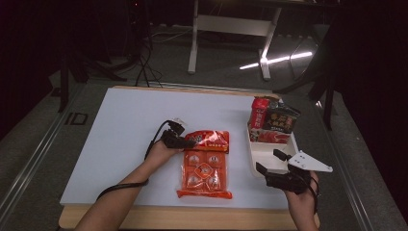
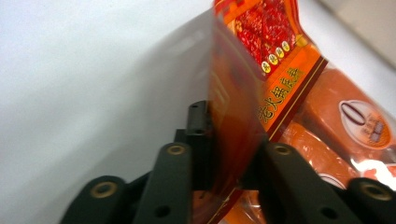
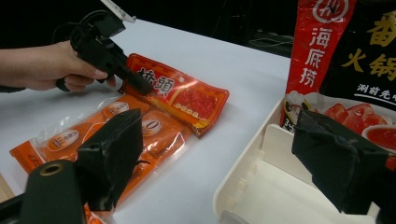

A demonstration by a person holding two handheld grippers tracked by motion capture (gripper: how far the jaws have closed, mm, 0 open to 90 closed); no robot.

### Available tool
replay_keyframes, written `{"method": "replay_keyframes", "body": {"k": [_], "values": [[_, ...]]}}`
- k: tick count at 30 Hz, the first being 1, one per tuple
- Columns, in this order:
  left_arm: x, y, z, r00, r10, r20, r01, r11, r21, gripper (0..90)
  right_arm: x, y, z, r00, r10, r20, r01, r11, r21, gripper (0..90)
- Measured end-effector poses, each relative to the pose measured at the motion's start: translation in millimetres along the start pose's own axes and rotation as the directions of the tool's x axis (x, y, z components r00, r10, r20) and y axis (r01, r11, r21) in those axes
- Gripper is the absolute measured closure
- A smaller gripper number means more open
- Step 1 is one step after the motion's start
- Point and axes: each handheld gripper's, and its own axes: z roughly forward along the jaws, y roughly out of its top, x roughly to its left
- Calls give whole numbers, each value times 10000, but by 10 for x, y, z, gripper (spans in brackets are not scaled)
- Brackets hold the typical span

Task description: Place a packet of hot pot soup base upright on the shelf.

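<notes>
A red snack pouch (image 1: 210,140) lies at the table's middle, its lower edge on a larger orange multi-pack (image 1: 204,173) of small sachets. My left gripper (image 1: 187,141) is shut on the pouch's left edge. In the left gripper view the black jaws (image 2: 231,140) pinch the pouch (image 2: 243,93), whose edge stands up between them, with the orange pack (image 2: 345,121) behind. My right gripper (image 1: 269,162) stands open over the near end of a white tray (image 1: 262,154), with nothing between its pads (image 3: 224,154). The right gripper view also shows the left gripper (image 3: 140,84) on the pouch (image 3: 187,95).
At the tray's far end stand a red packet (image 1: 260,113) and a dark packet (image 1: 283,119); the near compartment (image 3: 261,186) holds nothing. White tabletop stretches to the left and far side. Desk legs and cables are on the floor beyond.
</notes>
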Motion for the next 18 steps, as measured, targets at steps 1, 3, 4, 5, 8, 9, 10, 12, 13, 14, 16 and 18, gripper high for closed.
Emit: {"method": "replay_keyframes", "body": {"k": [1,3,4,5,8,9,10,12,13,14,16,18], "values": [[-17,7,-7,9997,201,-152,-201,9998,35,879,-1,0,2,10000,-1,-10,1,10000,8,166],[-28,5,-16,9993,316,-218,-317,9995,-53,894,0,1,3,10000,-2,-42,2,10000,10,167],[-38,7,-25,9987,430,-269,-432,9990,-73,894,0,1,3,10000,-2,-42,2,10000,10,167],[-38,7,-25,9987,430,-269,-432,9990,-73,894,0,1,3,10000,-2,-42,2,10000,10,167],[-85,30,-104,9973,635,-380,-648,9973,-335,896,-2,3,-6,10000,58,-49,-58,9999,-84,166],[-99,38,-132,9967,715,-386,-731,9964,-420,896,-3,3,-7,10000,53,-47,-53,9999,-118,163],[-109,47,-157,9964,753,-384,-770,9959,-471,896,-1,5,-8,10000,45,-30,-46,9999,-143,159],[-141,70,-218,9962,787,-373,-810,9946,-645,896,1,9,-6,10000,-2,-69,1,9999,-135,150],[-153,80,-244,9961,801,-356,-825,9940,-722,897,5,9,-7,10000,-29,-88,28,9999,-148,146],[-176,93,-277,9961,812,-343,-838,9931,-822,897,9,10,-8,10000,-63,-69,62,9999,-161,145],[-220,125,-353,9961,830,-305,-856,9915,-984,897,14,16,-4,9998,-187,-38,186,9998,-59,143],[-265,146,-418,9943,1006,-342,-1038,9887,-1084,897,16,17,0,9997,-253,-44,253,9997,-16,139]]}}
